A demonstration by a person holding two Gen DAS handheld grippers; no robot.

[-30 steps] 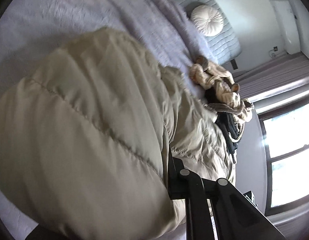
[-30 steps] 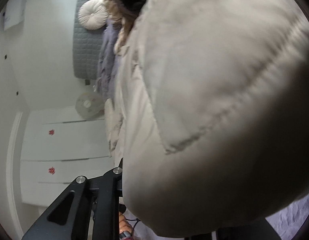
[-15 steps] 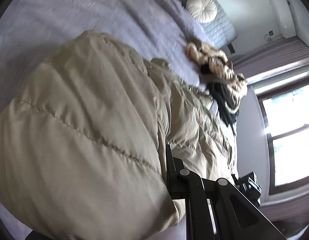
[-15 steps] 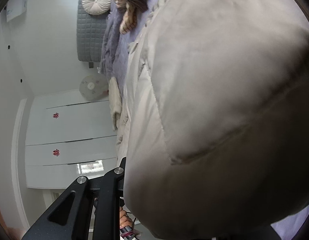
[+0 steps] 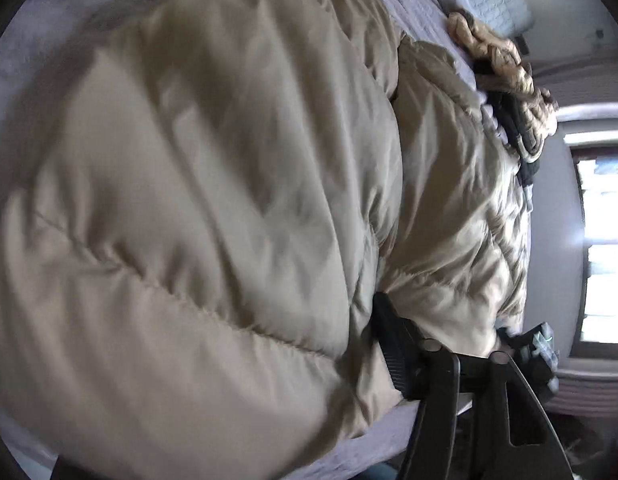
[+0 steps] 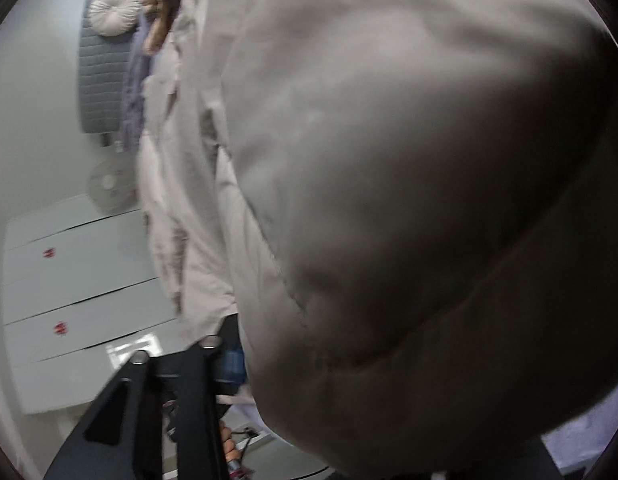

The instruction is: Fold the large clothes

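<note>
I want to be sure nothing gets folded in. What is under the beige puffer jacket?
Lavender bedspread shows around the beige puffer jacket. The jacket covers whatever else lies beneath it, so that cannot be seen.

1. The left wrist view looks forward along the left gripper [image 5: 381, 344], tilted down, and sits very near the beige puffer jacket [image 5: 213, 208], which fills most of the picture.
2. Past the jacket it faces up the purple bedspread [image 5: 41, 40] toward the grey headboard [image 5: 501, 0], with the window [image 5: 605, 240] at its right edge.
3. The right wrist view sits even nearer the same jacket [image 6: 409, 200]; its right half is blurred fabric, probably almost against the lens.
4. At its left it faces white wardrobe doors [image 6: 77, 280].
5. Both views share the jacket, the headboard [image 6: 105, 80] and the round cushion [image 6: 113, 8].
</note>
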